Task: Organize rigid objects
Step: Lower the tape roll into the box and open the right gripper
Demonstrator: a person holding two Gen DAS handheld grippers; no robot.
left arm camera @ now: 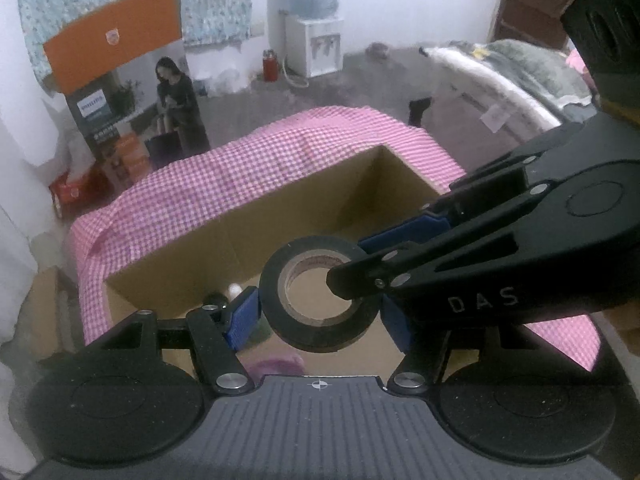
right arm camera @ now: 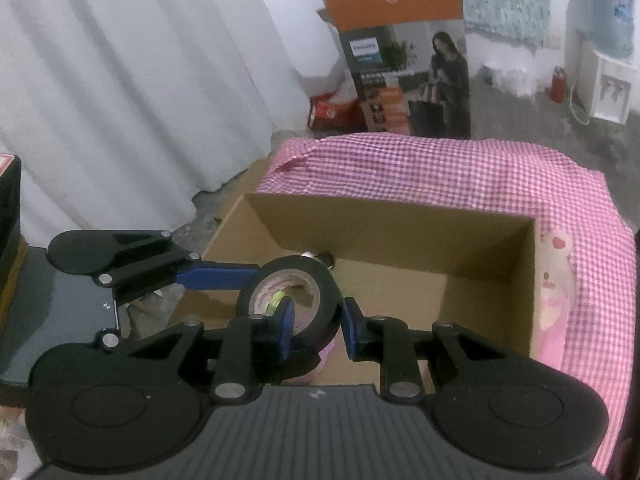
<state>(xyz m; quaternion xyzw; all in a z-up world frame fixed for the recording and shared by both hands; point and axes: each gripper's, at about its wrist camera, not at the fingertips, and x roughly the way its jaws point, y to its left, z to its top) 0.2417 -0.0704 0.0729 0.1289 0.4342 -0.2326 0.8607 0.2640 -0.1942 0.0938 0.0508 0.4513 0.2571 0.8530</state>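
A black roll of tape hangs above the open cardboard box. My left gripper has its blue pads on both outer sides of the roll. My right gripper pinches the roll's wall, one pad inside the hole, one outside. In the left wrist view the right gripper comes in from the right, one finger through the hole. In the right wrist view the left gripper's finger touches the roll from the left.
The box sits on a pink checked cloth. Small items lie on the box floor, among them a pink thing and a dark round object. A tall printed carton, a water dispenser and a bed stand behind.
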